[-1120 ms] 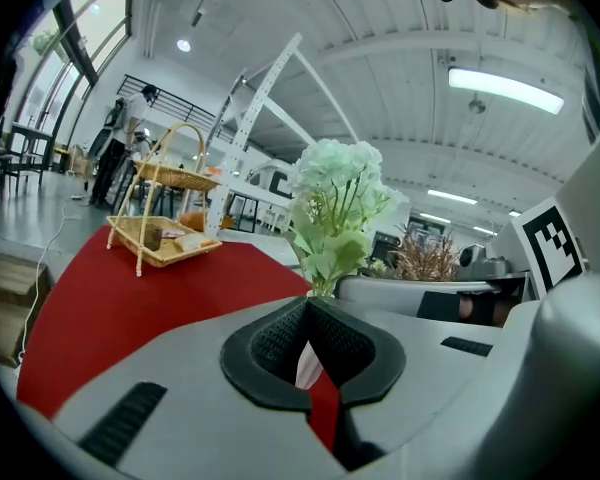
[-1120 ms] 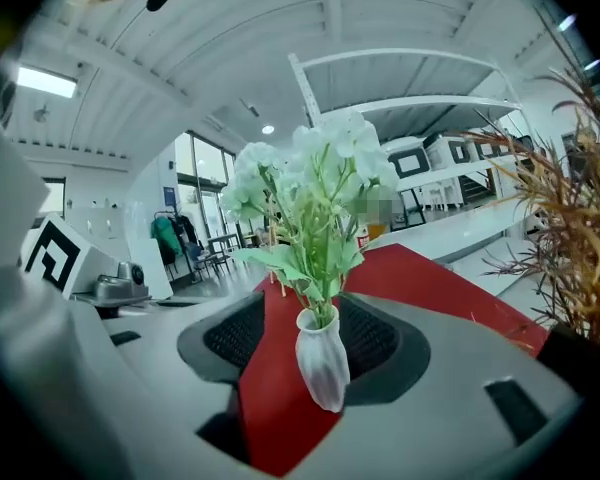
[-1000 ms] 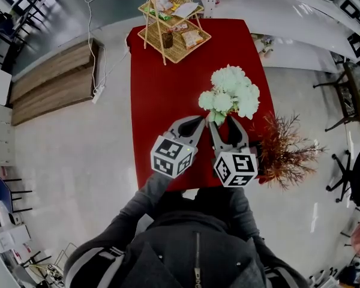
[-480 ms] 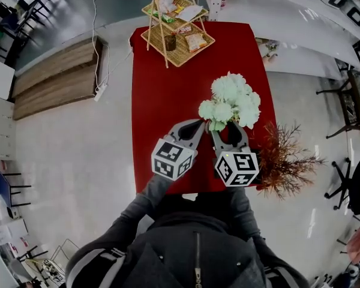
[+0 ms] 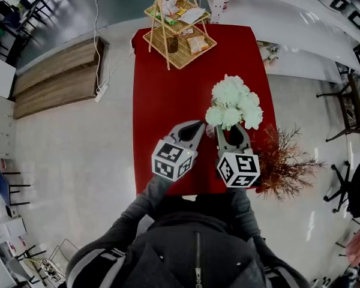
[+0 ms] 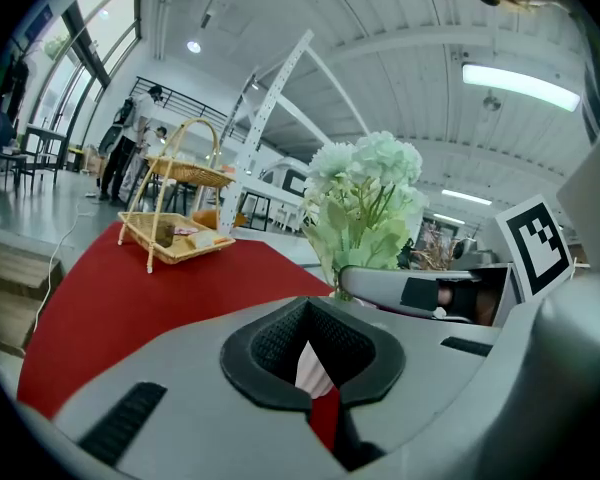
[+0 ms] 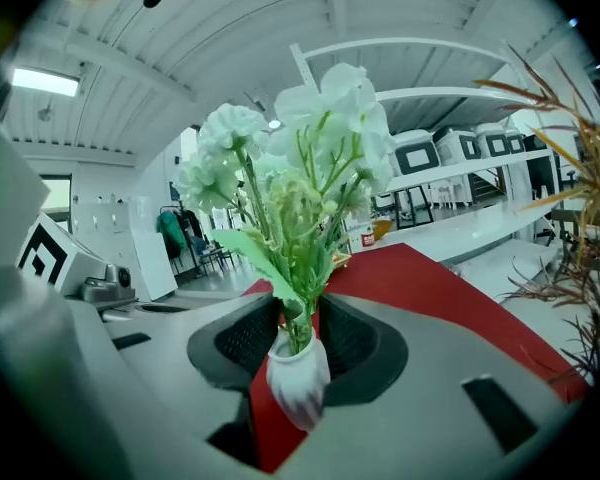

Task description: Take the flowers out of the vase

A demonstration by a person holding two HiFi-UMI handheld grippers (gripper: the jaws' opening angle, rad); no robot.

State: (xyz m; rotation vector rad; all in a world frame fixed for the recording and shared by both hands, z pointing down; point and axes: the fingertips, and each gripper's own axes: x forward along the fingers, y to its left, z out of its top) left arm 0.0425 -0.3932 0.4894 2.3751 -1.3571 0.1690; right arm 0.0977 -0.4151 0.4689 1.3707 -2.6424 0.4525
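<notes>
A bunch of white-green flowers [image 5: 233,102] stands in a small white ribbed vase [image 7: 298,388] on the red table [image 5: 168,89]. My right gripper [image 5: 231,131] reaches in under the blooms. In the right gripper view its jaws [image 7: 300,313] are closing on either side of the green stems just above the vase mouth, and a thin gap still shows beside them. My left gripper [image 5: 195,126] hovers just left of the flowers [image 6: 365,203] with its jaws [image 6: 310,308] shut on nothing. A white ribbed sliver that looks like the vase shows through the hollow behind its tips.
A two-tier wicker basket [image 5: 177,26] with snack packets stands at the table's far end. A reddish-brown dried plant [image 5: 285,158] stands off the table's right edge, close to my right gripper. Wooden benches [image 5: 57,80] lie on the floor to the left.
The right gripper's jaws have narrowed around the flower stems, and the blooms now cover more of its fingertips. The left gripper has kept its place.
</notes>
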